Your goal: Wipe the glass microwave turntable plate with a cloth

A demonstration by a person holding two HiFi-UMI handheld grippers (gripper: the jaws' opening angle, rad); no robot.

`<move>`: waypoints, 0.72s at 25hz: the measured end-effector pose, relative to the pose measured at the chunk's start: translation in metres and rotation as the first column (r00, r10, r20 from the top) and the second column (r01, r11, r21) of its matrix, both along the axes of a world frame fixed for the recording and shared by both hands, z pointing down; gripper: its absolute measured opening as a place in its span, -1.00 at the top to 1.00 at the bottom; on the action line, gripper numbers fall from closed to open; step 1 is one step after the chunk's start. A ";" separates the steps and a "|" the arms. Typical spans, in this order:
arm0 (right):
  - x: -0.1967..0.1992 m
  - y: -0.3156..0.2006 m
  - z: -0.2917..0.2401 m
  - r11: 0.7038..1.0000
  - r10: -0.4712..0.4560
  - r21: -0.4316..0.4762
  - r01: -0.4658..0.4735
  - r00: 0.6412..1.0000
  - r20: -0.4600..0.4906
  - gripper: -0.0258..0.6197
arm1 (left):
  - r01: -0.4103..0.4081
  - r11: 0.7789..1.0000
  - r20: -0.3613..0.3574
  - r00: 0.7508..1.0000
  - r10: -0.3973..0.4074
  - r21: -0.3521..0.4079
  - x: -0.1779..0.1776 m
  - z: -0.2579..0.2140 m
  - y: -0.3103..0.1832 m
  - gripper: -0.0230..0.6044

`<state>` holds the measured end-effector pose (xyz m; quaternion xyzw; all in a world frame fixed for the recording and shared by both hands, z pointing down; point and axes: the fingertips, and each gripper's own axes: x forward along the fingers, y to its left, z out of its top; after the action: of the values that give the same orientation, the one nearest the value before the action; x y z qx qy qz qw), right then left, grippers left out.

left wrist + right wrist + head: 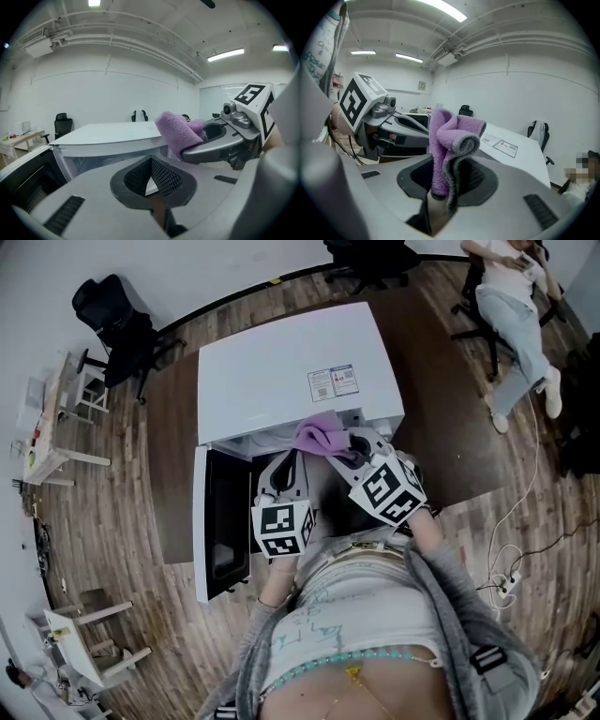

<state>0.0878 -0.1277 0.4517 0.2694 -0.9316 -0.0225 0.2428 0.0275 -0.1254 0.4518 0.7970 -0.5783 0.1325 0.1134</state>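
Observation:
My right gripper (339,448) is shut on a purple cloth (319,435), which stands bunched up out of its jaws (450,136), just in front of the white microwave (291,371). My left gripper (281,465) is beside it on the left, shut, with nothing seen between its pads (151,180). In the left gripper view the cloth (176,129) and the right gripper (206,140) show close on the right. In the right gripper view the left gripper (401,129) lies close on the left. Both grippers point at the microwave's open front. The glass turntable plate shows in no view.
The microwave's door (220,531) hangs open to the left, over the dark table (173,456). Office chairs (117,324) stand at the back left. A person sits at the far right (511,296). A cable and power strip (506,563) lie on the wood floor.

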 end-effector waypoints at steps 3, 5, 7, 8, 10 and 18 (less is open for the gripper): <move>0.001 0.000 -0.012 1.000 0.005 -0.006 -0.005 0.999 0.044 0.54 | -0.003 1.000 -0.029 1.000 0.004 0.018 0.005 -0.015 -0.001 0.89; 0.001 0.000 -0.021 1.000 0.004 -0.012 -0.003 0.997 0.076 0.54 | -0.001 1.000 -0.040 0.999 0.002 0.032 0.006 -0.023 -0.002 0.89; 0.001 0.001 -0.030 1.000 0.002 -0.008 -0.001 0.995 0.100 0.54 | 0.000 0.999 -0.051 0.999 0.002 0.042 0.006 -0.030 -0.003 0.89; 0.001 0.001 -0.035 1.000 -0.001 -0.003 0.001 0.994 0.110 0.54 | 0.001 0.999 -0.054 0.999 0.002 0.045 0.005 -0.034 -0.004 0.89; 0.000 0.002 -0.045 1.000 -0.011 0.012 0.009 0.991 0.130 0.54 | 0.001 0.999 -0.062 0.998 0.002 0.051 0.005 -0.042 -0.003 0.89; 0.003 0.006 -0.065 0.999 -0.030 0.022 0.026 0.983 0.182 0.54 | -0.005 0.997 -0.100 0.995 0.014 0.082 0.012 -0.067 0.001 0.89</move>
<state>0.0904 -0.1215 0.3863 0.2595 -0.9534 -0.0102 0.1535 0.0397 -0.1248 0.3848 0.8093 -0.5730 0.0691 0.1090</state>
